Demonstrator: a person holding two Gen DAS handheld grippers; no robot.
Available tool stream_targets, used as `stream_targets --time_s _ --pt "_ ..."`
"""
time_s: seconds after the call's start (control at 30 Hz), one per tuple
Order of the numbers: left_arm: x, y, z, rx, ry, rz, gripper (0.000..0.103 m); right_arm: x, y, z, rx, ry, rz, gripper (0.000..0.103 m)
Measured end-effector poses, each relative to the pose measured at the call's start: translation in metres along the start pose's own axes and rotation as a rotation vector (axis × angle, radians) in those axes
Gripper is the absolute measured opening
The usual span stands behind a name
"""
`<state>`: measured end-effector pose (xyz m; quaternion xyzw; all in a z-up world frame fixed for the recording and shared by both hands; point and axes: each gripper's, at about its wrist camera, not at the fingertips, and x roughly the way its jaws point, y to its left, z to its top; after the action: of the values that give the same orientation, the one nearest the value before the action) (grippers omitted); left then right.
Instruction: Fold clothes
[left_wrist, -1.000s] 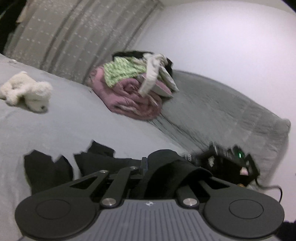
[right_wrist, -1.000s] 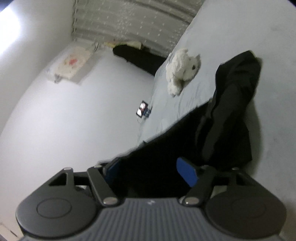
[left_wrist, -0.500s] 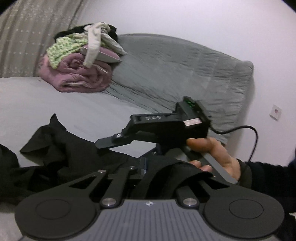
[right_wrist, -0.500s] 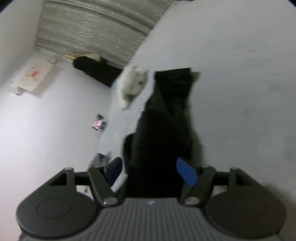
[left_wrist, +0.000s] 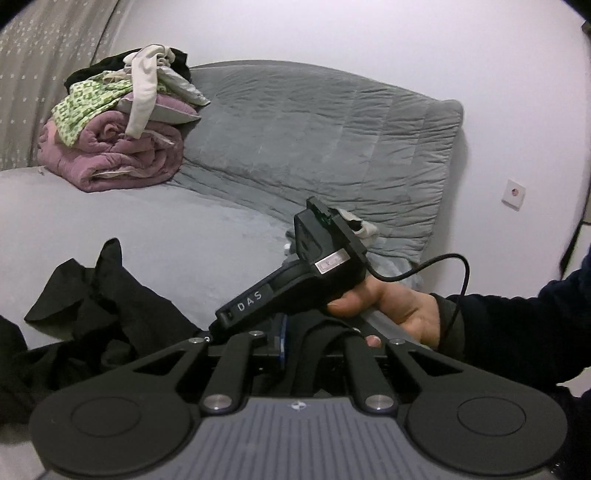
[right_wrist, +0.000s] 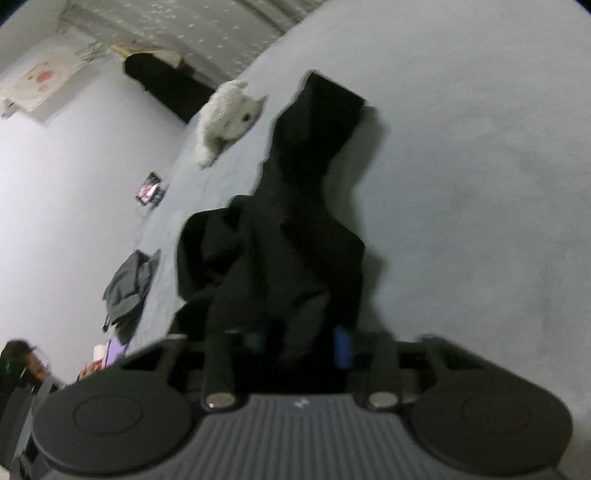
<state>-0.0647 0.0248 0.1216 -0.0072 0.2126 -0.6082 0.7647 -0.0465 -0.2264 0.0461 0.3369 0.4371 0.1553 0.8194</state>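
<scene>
While the black garment lay crumpled on the grey bed, stretching away toward a white plush toy, the right gripper was closing its jaws on a bunched fold of it near the blue pads. Beside it, the left gripper held another black fold, its narrow jaws starting to open. A bare hand grasped the right gripper's handle, near a pile of folded bedding.
</scene>
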Motion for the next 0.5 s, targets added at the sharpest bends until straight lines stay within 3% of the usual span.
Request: stream_targets --time_s 0.03,0.2,0.33,0.43,0.5 --pt "-0.002 0.001 0.001 0.01 -0.005 -0.002 0.01 -0.007 0.006 0.001 -0.04 -0.023 -0.017 0.006" --pt "-0.019 0.019 0.005 -0.05 -0.053 0.086 0.023 -0.065 0.04 0.008 -0.285 -0.265 -0.183 0.006" --pt "-0.017 0.04 0.006 -0.139 -0.046 0.176 0.031 -0.105 0.06 0.007 -0.446 -0.424 -0.332 0.006" --pt "-0.011 0.048 0.008 -0.142 -0.029 0.231 0.036 -0.121 0.065 0.008 -0.511 -0.496 -0.414 0.006" --pt "-0.004 0.057 0.011 -0.156 -0.016 0.271 0.046 -0.126 0.06 0.004 -0.531 -0.489 -0.419 0.006"
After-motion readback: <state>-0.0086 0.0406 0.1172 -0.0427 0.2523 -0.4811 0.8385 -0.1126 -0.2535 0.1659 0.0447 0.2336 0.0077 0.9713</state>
